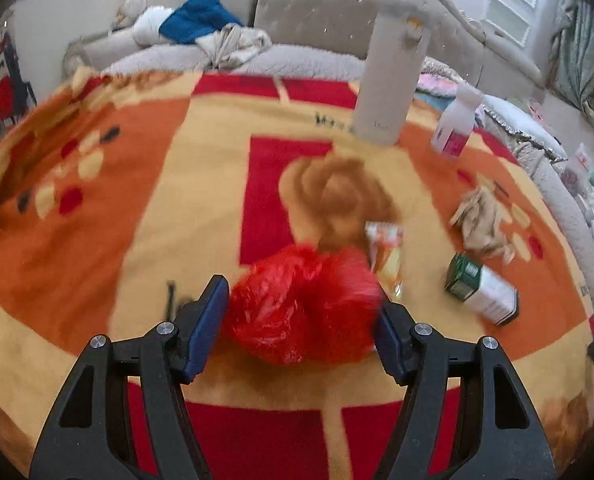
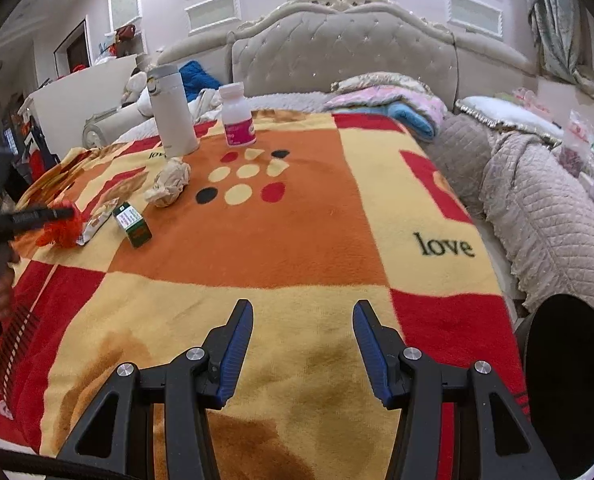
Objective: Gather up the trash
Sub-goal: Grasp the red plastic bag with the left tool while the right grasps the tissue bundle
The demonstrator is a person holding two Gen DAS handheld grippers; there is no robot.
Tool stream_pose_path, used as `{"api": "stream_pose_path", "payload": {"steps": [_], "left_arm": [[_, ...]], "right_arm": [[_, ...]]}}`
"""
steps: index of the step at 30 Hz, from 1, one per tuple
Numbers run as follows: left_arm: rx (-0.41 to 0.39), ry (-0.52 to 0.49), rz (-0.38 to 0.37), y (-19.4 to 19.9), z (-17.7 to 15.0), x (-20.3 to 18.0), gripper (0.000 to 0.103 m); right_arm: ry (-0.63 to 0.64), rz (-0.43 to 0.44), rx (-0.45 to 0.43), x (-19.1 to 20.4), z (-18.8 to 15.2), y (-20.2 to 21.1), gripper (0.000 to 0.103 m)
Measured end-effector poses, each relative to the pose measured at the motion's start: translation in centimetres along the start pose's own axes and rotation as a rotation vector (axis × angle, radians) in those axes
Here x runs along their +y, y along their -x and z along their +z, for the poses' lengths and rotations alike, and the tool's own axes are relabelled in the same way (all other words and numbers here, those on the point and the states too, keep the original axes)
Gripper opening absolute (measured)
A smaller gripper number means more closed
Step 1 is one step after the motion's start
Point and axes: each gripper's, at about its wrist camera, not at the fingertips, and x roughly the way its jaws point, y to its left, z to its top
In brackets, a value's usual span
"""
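A crumpled red plastic bag (image 1: 301, 304) lies on the patterned blanket (image 1: 137, 200), between the fingers of my left gripper (image 1: 303, 308), which is open around it. Beside the bag lie a snack wrapper (image 1: 387, 252), a green and white box (image 1: 483, 290) and a crumpled tissue (image 1: 483, 220). In the right wrist view my right gripper (image 2: 303, 344) is open and empty above the blanket's near part (image 2: 297, 240). There the red bag (image 2: 61, 228), the wrapper (image 2: 99, 222), the box (image 2: 133, 224) and the tissue (image 2: 169, 182) sit far left, with the left gripper (image 2: 63, 213) at the bag.
A tall white flask (image 2: 173, 110) and a white pill bottle with a pink label (image 2: 237, 114) stand at the blanket's far end. Folded bedding (image 2: 389, 104) and the padded headboard (image 2: 337, 56) lie beyond. A dark round object (image 2: 569, 384) is at the right edge.
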Motion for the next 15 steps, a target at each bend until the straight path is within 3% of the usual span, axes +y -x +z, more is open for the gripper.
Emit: {"api": "stream_pose_path", "payload": {"steps": [2,3,4,7,11,15], "left_arm": [[-0.019,0.008,0.001,-0.1,-0.8,0.1,0.064],[-0.021,0.013,0.005,-0.1,-1.1,0.1,0.059],[-0.036,0.032,0.012,0.2,-1.3,0.3,0.046],[-0.052,0.093,-0.016,0.7,-1.3,1.3,0.036],[-0.086,0.162,-0.020,2.2,-2.5,2.0,0.035],[-0.097,0.188,-0.018,2.5,-2.5,2.4,0.035]], "right_arm": [[-0.009,0.048,-0.028,0.5,0.5,0.4,0.050],[-0.014,0.095,-0.044,1.1,1.1,0.4,0.050],[-0.012,0.122,-0.047,1.6,1.6,0.1,0.050],[-0.010,0.221,-0.026,4.1,3.8,-2.0,0.050],[-0.019,0.282,0.001,7.7,7.2,-6.0,0.050],[-0.012,0.281,0.034,11.2,10.7,-10.9,0.050]]}}
